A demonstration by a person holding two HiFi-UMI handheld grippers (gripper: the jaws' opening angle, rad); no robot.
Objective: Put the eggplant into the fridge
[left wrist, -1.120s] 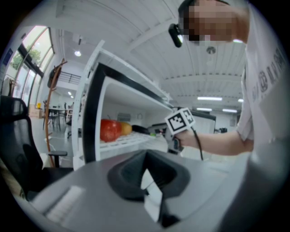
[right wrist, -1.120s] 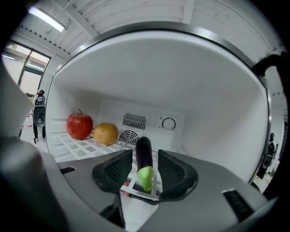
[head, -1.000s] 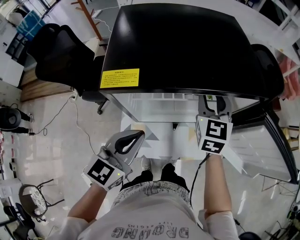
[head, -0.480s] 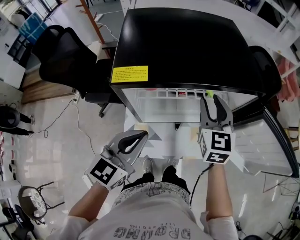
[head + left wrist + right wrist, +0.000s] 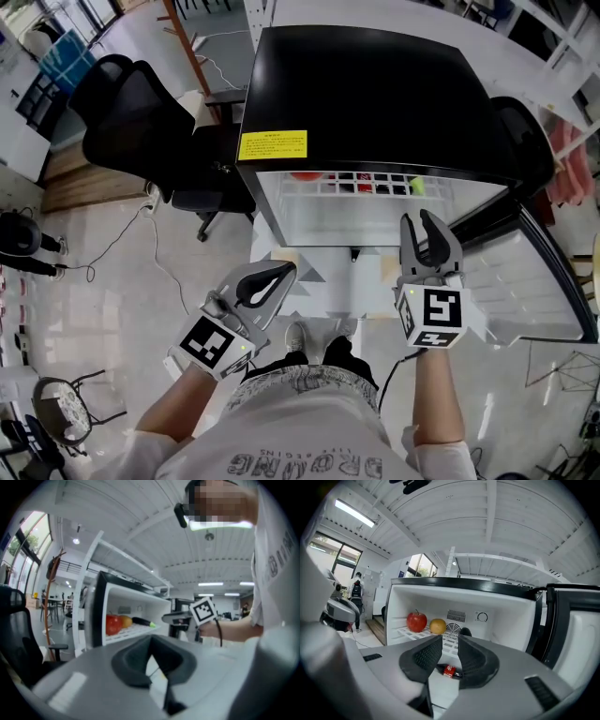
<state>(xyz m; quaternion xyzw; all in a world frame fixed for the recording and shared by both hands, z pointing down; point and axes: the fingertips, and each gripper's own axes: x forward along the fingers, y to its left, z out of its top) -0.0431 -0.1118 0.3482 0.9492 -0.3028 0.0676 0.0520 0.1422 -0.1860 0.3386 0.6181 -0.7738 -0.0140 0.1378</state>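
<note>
The eggplant [image 5: 142,621], dark with a green stem end, lies on the white wire shelf [image 5: 375,202] of the open black fridge [image 5: 375,84], next to an orange [image 5: 125,620] and a red apple [image 5: 111,624]. In the right gripper view its dark end [image 5: 465,632] peeks over the jaws. My right gripper [image 5: 427,227] hovers in front of the fridge opening. It is open and its jaws have just been closing, with nothing between them. My left gripper [image 5: 277,272] hangs lower left, outside the fridge, shut and empty.
The fridge door [image 5: 525,281] stands open at the right. A small cola bottle [image 5: 450,671] lies on the fridge floor below the shelf. A black office chair [image 5: 141,122] stands left of the fridge, with cables [image 5: 122,234] on the floor.
My right gripper has drawn back out of the fridge toward me and its jaws have narrowed. More of the shelf shows now. The left gripper has barely moved.
</note>
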